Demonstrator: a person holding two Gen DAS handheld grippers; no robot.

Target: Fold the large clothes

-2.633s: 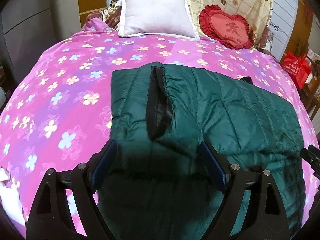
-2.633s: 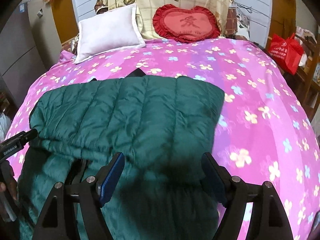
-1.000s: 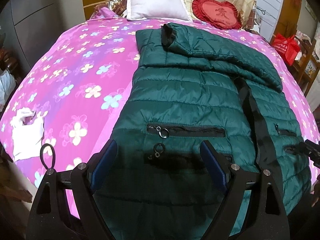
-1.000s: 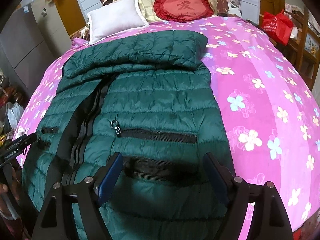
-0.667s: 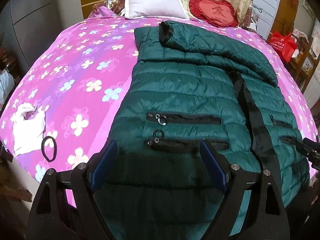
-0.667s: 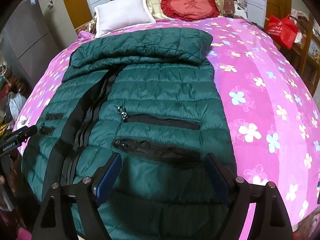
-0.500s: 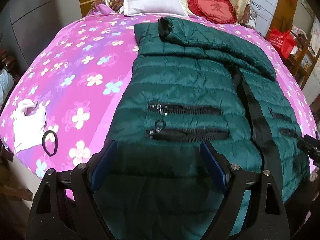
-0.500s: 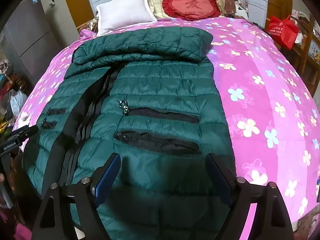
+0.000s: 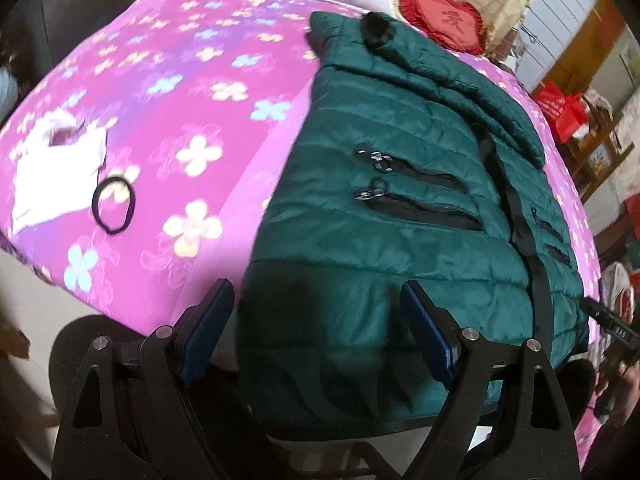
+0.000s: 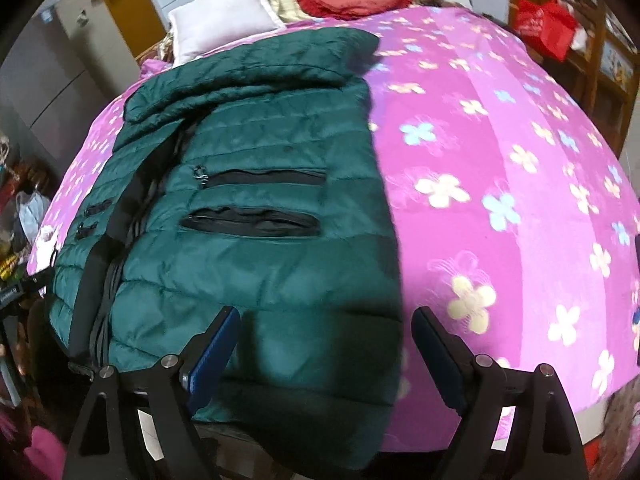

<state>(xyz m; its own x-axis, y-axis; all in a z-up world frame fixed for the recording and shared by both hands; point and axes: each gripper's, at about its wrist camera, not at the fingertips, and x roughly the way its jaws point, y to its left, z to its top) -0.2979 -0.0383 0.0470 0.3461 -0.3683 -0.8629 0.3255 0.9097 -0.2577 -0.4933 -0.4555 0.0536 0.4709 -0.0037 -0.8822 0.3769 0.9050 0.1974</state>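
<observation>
One green jacket [image 9: 400, 248] lengthwise on bed [image 9: 192, 92], hem end nearest, overhanging.

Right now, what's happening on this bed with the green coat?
A person is folding a dark green puffer jacket spread on a pink flowered bedspread, using a two-finger tool in each hand. The sleeves already lie folded across its top. The left gripper and right gripper both hover open over the jacket's bottom hem at the foot of the bed; the right one's fingers have just been opening. Neither is holding the cloth.
</observation>
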